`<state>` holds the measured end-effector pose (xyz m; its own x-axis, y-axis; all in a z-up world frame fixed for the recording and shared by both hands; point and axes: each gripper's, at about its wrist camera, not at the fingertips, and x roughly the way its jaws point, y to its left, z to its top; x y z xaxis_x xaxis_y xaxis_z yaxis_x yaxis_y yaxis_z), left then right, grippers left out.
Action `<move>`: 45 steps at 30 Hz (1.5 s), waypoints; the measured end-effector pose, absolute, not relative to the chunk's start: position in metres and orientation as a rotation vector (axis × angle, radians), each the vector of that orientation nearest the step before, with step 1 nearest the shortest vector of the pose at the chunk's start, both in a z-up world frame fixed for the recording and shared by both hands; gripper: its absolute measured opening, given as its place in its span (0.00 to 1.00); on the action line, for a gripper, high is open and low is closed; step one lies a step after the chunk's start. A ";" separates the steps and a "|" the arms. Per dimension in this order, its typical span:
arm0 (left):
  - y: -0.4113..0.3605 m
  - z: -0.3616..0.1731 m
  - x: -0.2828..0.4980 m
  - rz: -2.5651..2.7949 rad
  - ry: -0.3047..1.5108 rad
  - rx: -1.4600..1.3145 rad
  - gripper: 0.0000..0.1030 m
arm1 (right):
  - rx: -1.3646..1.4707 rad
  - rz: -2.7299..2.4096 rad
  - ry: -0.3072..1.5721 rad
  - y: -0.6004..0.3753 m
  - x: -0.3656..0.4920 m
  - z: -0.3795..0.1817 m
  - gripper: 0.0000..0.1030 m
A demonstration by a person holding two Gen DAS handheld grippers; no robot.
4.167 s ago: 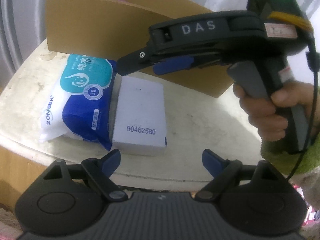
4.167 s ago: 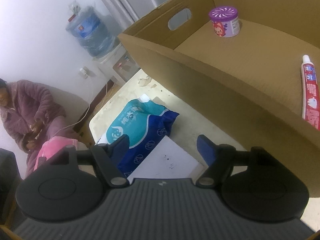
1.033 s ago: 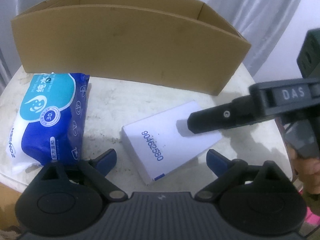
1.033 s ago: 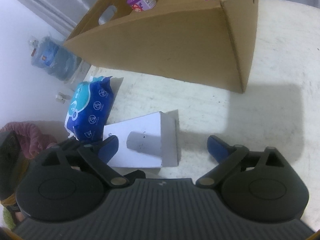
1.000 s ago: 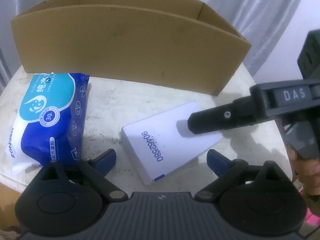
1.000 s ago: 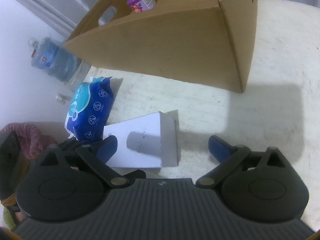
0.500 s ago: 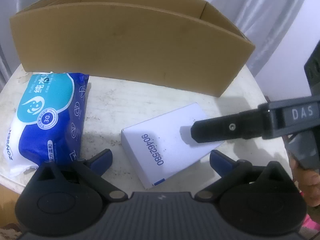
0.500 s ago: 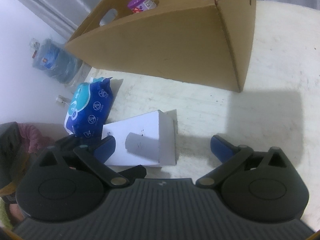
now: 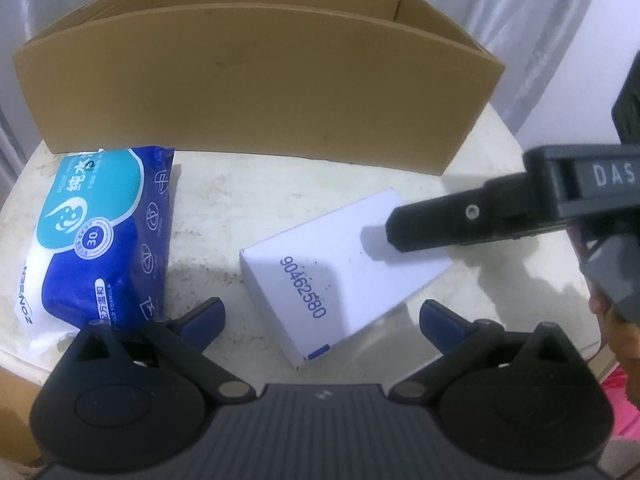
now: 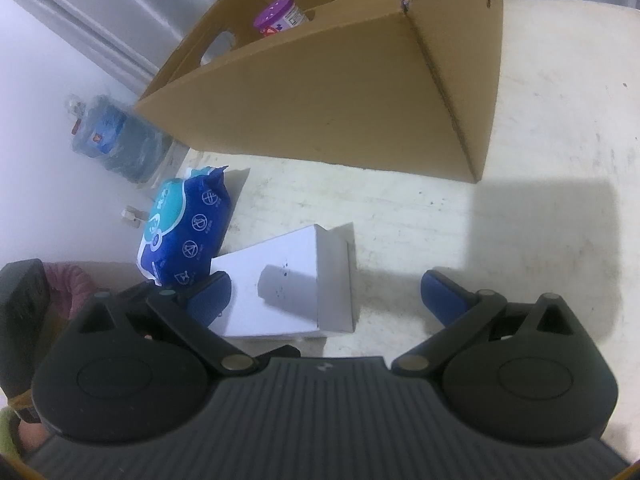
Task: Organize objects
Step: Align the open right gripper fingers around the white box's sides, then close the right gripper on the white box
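From the left wrist, the left gripper (image 9: pixel 320 316) is hovering wide open and empty over the white box (image 9: pixel 344 268), which is lying flat on the table (image 9: pixel 248 192) before the cardboard box (image 9: pixel 256 92), probably lining up a pickup. The wipes pack (image 9: pixel 100 236) is waiting alongside.

From the right wrist, the right gripper (image 10: pixel 326 290) is also gaping empty; only here is a purple-lidded jar (image 10: pixel 280 16) showing (already inside the cardboard box).
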<state>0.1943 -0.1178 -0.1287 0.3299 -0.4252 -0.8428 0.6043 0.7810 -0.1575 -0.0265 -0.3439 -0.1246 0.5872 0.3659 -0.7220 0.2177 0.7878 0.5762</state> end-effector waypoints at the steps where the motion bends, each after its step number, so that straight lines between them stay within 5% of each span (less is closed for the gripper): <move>1: -0.116 -0.128 0.196 -0.683 1.035 0.181 1.00 | 0.684 0.093 0.956 -0.343 -0.027 -0.125 0.99; 19: -0.098 -0.126 0.218 -0.724 1.061 -0.027 1.00 | 0.681 0.101 0.912 -0.345 -0.033 -0.127 0.99; 38: -0.094 -0.127 0.205 -0.778 0.990 0.041 0.99 | 0.596 0.072 0.935 -0.329 -0.033 -0.123 0.99; 45: -0.090 -0.125 0.199 -0.791 0.938 0.072 0.87 | 0.597 0.110 0.891 -0.328 -0.039 -0.123 0.98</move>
